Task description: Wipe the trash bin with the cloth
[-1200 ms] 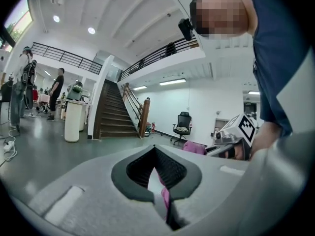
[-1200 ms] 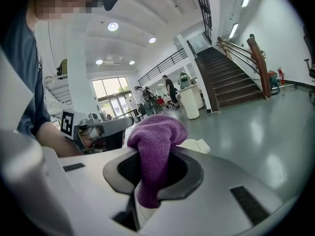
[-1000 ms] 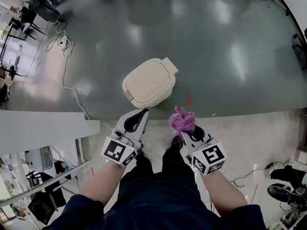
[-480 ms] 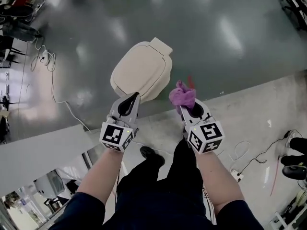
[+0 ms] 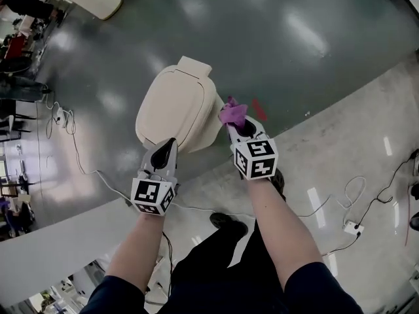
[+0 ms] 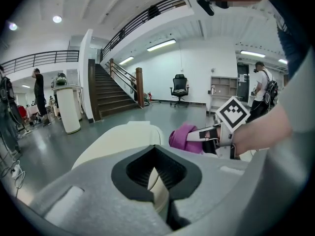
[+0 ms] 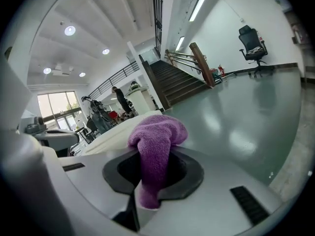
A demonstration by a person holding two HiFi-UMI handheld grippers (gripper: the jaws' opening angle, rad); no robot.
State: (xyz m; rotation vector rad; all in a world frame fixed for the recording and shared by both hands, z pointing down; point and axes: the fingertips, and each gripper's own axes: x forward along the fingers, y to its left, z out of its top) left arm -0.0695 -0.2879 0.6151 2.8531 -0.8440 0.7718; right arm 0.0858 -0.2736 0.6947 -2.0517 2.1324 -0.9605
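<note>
The trash bin (image 5: 175, 104) is cream with a shut lid and stands on the grey floor ahead of me. My right gripper (image 5: 238, 127) is shut on a bunched purple cloth (image 5: 232, 112), held against the bin's right upper edge; I cannot tell whether it touches. In the right gripper view the cloth (image 7: 156, 142) bulges out of the jaws of my right gripper (image 7: 155, 157), with the bin lid (image 7: 118, 132) just behind. My left gripper (image 5: 164, 153) is shut and empty at the bin's near side. The left gripper view shows my left gripper (image 6: 156, 150), the bin (image 6: 115, 142) and the cloth (image 6: 183, 136).
A white cable (image 5: 78, 156) runs over the floor left of the bin, and a power strip (image 5: 353, 227) lies at right. A red mark (image 5: 260, 108) is on the floor beside the cloth. Stairs (image 6: 106, 96), a white pedestal (image 6: 69, 109), an office chair (image 6: 180, 86) and standing people (image 6: 39, 93) are farther off.
I have come closer to the bin. Both grippers moved forward to it, the right one carrying the cloth up to the bin's right edge, the left one reaching its near side.
</note>
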